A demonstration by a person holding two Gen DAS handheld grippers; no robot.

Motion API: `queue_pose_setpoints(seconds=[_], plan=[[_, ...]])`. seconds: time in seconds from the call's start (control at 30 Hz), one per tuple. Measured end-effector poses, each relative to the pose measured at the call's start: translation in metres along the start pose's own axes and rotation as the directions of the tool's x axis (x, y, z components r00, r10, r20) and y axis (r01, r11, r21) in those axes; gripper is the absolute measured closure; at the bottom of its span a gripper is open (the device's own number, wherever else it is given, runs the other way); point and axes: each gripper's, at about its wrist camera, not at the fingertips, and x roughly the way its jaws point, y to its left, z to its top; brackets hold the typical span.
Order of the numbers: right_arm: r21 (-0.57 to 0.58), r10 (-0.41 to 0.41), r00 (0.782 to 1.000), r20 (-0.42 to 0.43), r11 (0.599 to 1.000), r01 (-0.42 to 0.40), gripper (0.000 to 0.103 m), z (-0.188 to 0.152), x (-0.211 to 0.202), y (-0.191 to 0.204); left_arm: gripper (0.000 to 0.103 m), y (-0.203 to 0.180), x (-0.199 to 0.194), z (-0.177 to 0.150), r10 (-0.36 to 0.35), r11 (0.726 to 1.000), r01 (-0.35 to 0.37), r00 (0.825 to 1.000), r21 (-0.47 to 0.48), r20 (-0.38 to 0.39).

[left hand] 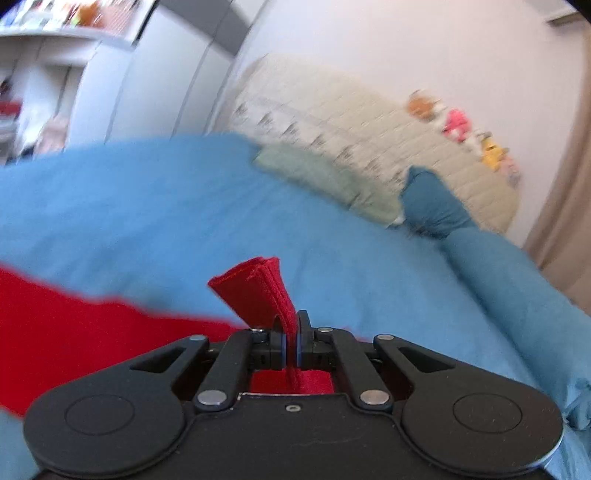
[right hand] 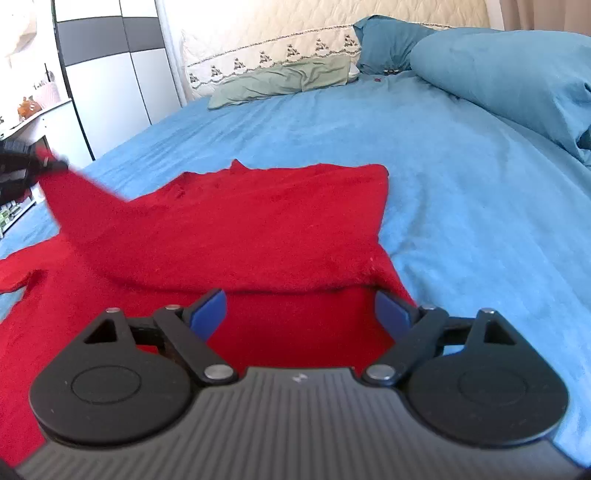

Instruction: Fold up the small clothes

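A small red knitted top (right hand: pixel 236 225) lies spread on the blue bed sheet (right hand: pixel 461 192), its right side folded over. My left gripper (left hand: pixel 291 332) is shut on a bunched red sleeve end (left hand: pixel 258 288) and holds it lifted; it also shows at the far left of the right wrist view (right hand: pixel 55 162), with the sleeve stretched up from the garment. My right gripper (right hand: pixel 301 310) is open and empty, hovering low over the near part of the red top, blue pads (right hand: pixel 212 312) wide apart.
A green pillow (right hand: pixel 280 83) and a blue pillow (right hand: pixel 388 40) lie at the cream quilted headboard (right hand: pixel 266 33). A rolled blue duvet (right hand: pixel 517 81) runs along the right. A wardrobe (right hand: pixel 110 74) and shelves (right hand: pixel 33 110) stand left of the bed.
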Motion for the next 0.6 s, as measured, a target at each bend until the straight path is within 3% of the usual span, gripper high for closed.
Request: queue_pose_setpoints(seconds=[0.17,0.33,0.5,0.6], plan=[[-0.001,-0.040,0.999,0.009,0.999,0.040,0.000,0.003,0.002,-0.006,0.099,0.023,0.002,-0.018,0.011,0.998,-0.013,0.999,-0.069,-0.040],[0.043,-0.035,0.999,0.009,0.998,0.035,0.002,-0.003,-0.001,-0.021,0.098,0.022,-0.009,-0.021,0.023,0.999,-0.026,0.998,-0.038,-0.064],[-0.003,-0.053,0.999,0.006,0.999,0.053,0.002,-0.005,-0.003,-0.015,0.089,0.041,-0.009,-0.027,0.095,0.995,-0.097,0.989,-0.013,-0.115],[-0.004,-0.051,0.999,-0.005,0.999,0.051,0.002,-0.004,-0.004,-0.018,0.083,0.058,-0.014,-0.031,0.178,0.983,-0.182,0.967,-0.008,-0.182]])
